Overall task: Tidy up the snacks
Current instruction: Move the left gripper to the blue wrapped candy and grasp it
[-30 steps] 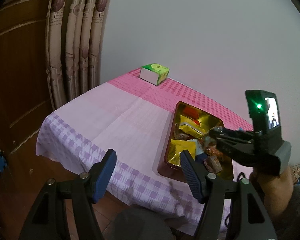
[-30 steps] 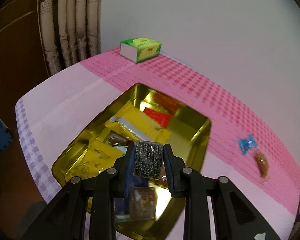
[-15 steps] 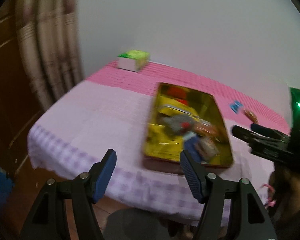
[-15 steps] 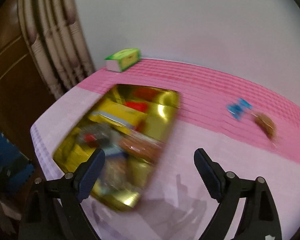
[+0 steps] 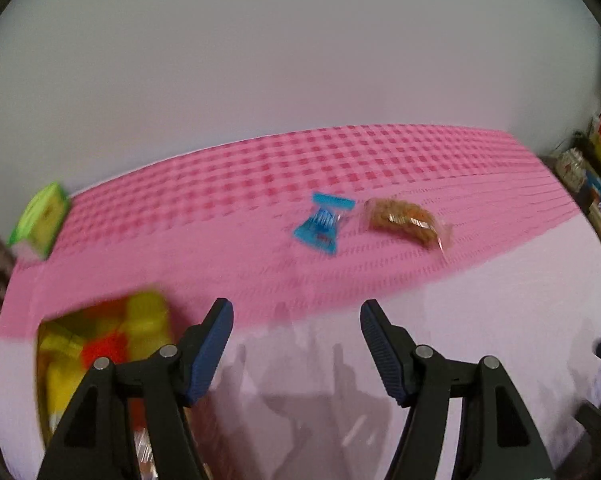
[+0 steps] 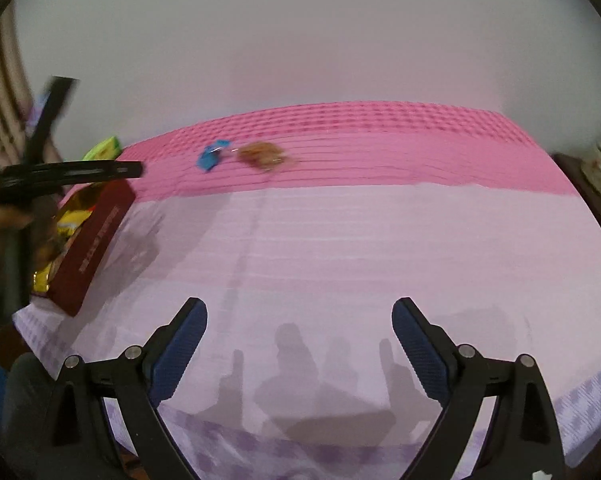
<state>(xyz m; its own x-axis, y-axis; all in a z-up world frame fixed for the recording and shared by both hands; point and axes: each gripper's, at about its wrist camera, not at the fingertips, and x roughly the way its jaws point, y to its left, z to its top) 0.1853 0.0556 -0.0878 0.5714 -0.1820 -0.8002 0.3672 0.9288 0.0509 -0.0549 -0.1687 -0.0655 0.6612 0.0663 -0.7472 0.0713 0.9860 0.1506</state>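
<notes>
Black left claw, ribbed blue pads, silver screws, possibly bare skin

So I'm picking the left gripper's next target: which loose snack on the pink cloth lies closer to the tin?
The blue-wrapped candy; the brown snack packet lies beyond it, farther from the gold tin.

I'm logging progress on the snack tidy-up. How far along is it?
Mostly done: the tin already holds several packets. Nothing is in hand: the left gripper and right gripper are both open. Left: the blue snack and brown snack, loose on the tablecloth.
</notes>
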